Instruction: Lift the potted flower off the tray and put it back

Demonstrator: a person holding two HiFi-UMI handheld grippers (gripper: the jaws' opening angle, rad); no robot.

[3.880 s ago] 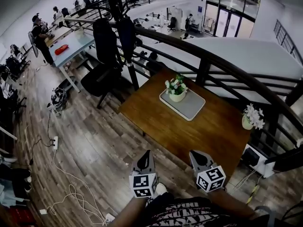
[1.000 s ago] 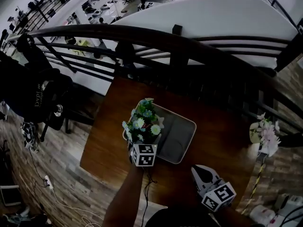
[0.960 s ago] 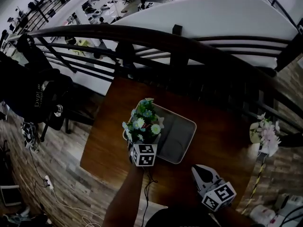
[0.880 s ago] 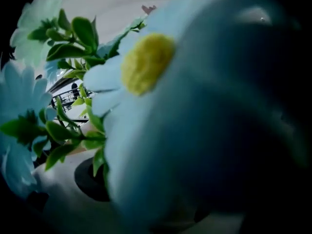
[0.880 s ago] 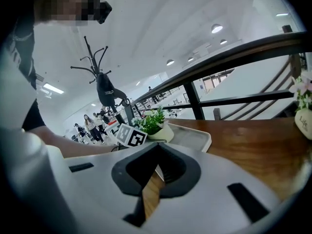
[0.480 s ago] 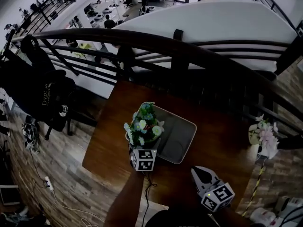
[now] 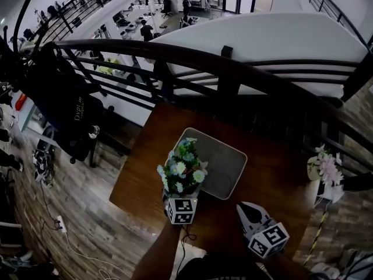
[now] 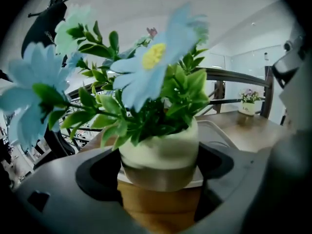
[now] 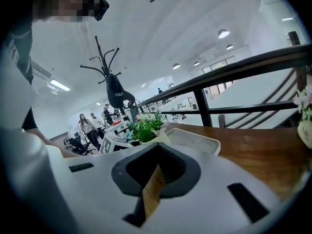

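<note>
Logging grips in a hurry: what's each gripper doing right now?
Left gripper: closed on the potted flower.
Right gripper: closed, holding nothing.

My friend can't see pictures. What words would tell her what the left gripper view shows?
The left tongs are shut on a cream pot of blue flowers, seen very close. Behind it are a pale tray on a wooden table, a dark railing and another small flowerpot far off.
</note>
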